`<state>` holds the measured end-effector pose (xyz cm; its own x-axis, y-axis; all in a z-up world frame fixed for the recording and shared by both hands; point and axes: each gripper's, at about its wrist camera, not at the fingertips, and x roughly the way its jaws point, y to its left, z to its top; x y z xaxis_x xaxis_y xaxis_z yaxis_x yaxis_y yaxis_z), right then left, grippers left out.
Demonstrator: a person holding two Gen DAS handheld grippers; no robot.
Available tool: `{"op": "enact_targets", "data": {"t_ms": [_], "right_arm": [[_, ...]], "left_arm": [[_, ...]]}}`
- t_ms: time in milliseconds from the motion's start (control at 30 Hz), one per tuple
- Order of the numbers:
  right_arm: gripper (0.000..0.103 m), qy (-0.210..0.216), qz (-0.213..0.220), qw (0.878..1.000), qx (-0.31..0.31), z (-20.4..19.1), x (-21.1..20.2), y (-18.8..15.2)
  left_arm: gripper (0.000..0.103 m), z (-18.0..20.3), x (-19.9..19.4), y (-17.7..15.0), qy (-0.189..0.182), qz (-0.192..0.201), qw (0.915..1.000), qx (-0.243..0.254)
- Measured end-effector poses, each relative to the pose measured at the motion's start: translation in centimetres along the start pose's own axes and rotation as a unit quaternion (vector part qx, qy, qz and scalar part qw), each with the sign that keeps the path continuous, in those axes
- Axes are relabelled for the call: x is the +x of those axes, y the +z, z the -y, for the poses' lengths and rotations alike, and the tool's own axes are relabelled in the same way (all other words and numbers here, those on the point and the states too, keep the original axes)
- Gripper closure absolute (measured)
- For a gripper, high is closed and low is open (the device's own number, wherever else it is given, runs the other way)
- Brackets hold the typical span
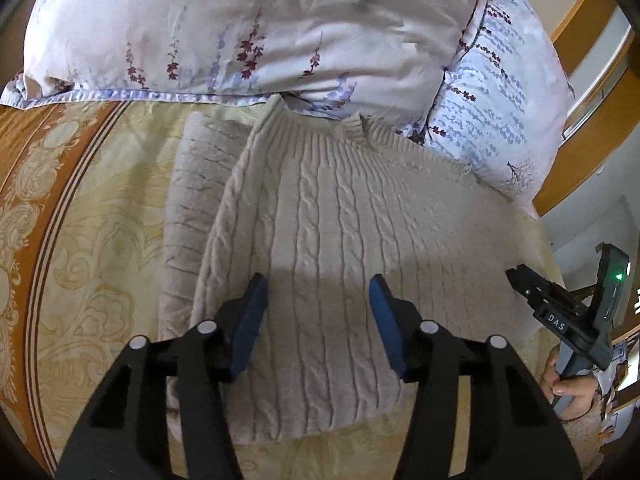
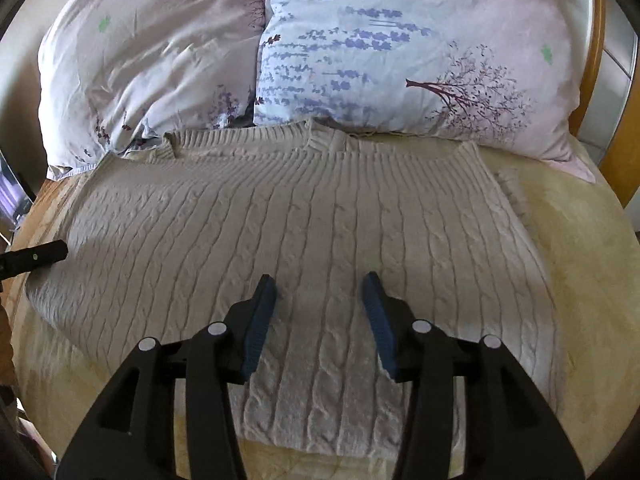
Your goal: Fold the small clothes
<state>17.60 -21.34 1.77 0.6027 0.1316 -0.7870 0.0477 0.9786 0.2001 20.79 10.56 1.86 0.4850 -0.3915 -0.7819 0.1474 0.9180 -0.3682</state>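
Note:
A beige cable-knit sweater (image 1: 320, 216) lies flat on the bed, neck towards the pillows; it also shows in the right wrist view (image 2: 304, 232). Its left part is folded over the body, with a layer showing beneath along the left edge (image 1: 188, 208). My left gripper (image 1: 318, 292) is open and empty, above the sweater's lower middle. My right gripper (image 2: 320, 288) is open and empty, above the sweater's lower hem area. The right gripper also shows at the right edge of the left wrist view (image 1: 520, 276), beside the sweater. The left gripper's tip shows in the right wrist view (image 2: 36, 258).
Two floral pillows (image 1: 248, 28) (image 2: 400, 52) lie against the head of the bed behind the sweater. The bed has a cream and orange patterned cover (image 1: 80, 216). A wooden bed frame (image 1: 580, 12) runs along the right.

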Motion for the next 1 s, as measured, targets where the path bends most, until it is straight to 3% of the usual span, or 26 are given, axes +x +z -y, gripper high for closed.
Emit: {"op": "enact_targets", "data": {"t_ms": [200,333,467,600,700,1000], "right_arm": [[0.053,-0.009,0.002,1.000,0.005,-0.2,-0.8,-0.7],[0.048,0.009,0.004,0.999,0.032,0.0,-1.5,0.2],[0.044,0.008,0.015,1.000,0.012,-1.7,-1.3,0.8],[0.044,0.006,0.010,1.000,0.006,-2.7,-0.3,0.8],[0.042,0.001,0.007,1.000,0.008,-2.9,0.5,0.5],[0.035,-0.011,0.015,1.000,-0.004,-3.3,1.1,-0.2]], "left_arm": [[0.051,-0.5,-1.2,-1.0,-0.019,0.012,0.9997,-0.007],[0.039,-3.1,-3.4,0.3,-0.076,0.028,0.9936,-0.079],[0.036,-6.4,-3.3,1.8,-0.077,0.022,0.9861,-0.146],[0.036,-7.7,-2.1,2.5,-0.070,0.008,0.9821,-0.175],[0.036,-8.0,-1.1,2.8,-0.055,0.004,0.9820,-0.181],[0.037,-6.8,0.9,3.6,-0.059,0.008,0.9837,-0.169]]}}
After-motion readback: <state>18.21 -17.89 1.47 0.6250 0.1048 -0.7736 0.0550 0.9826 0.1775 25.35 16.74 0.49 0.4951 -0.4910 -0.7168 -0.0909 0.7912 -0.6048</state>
